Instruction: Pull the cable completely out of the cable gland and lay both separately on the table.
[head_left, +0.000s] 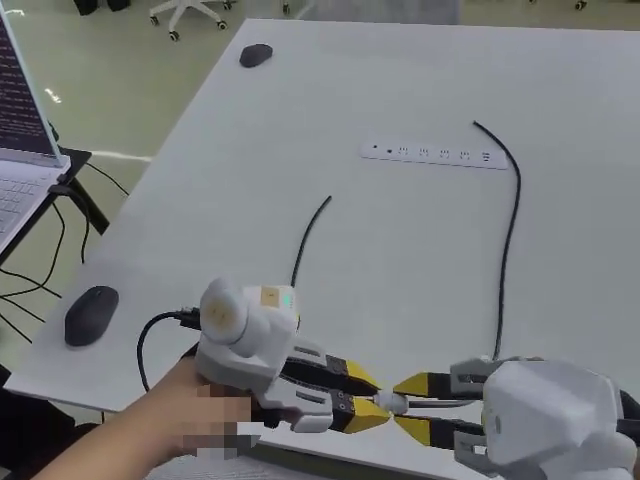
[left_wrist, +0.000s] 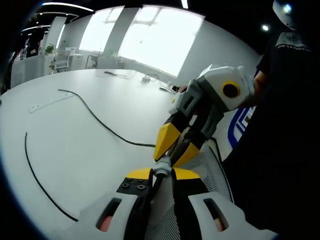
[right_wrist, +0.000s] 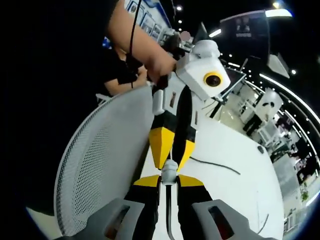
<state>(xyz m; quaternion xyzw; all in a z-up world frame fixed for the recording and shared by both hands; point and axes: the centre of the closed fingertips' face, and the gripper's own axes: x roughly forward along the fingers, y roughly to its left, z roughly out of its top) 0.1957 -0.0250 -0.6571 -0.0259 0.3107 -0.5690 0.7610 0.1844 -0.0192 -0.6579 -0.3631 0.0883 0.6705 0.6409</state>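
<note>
Yellow tips on the left gripper (left_wrist: 162, 174) are clamped onto the little pale cable gland (left_wrist: 161, 164). Its own view shows this best, with the gland sitting right between the pads. The right gripper (right_wrist: 169, 181) meets it nose to nose, and its tips look pinched on the black cable (right_wrist: 168, 207) right where it leaves the gland. The right gripper view shows that cable running back between its own jaws toward the camera, whereas in the head view it's barely a thin dark line.

The head view gives the layout instead. Both grippers are held at the near edge of the white table (head_left: 400, 90), with a hand (head_left: 170, 410) behind the left one. A long black wire (head_left: 510, 230) lies across the tabletop and its near end goes behind the right gripper. Can't tell if it's the same cable.

Further out there's a shorter wire (head_left: 310, 235), a white power strip (head_left: 435, 154), a dark mouse (head_left: 256, 55) at the far edge, another mouse (head_left: 91, 314) at the near left corner, and a laptop (head_left: 20, 170) off to the side.

The gripper views add a mesh chair back (right_wrist: 100, 165) under the grippers.
</note>
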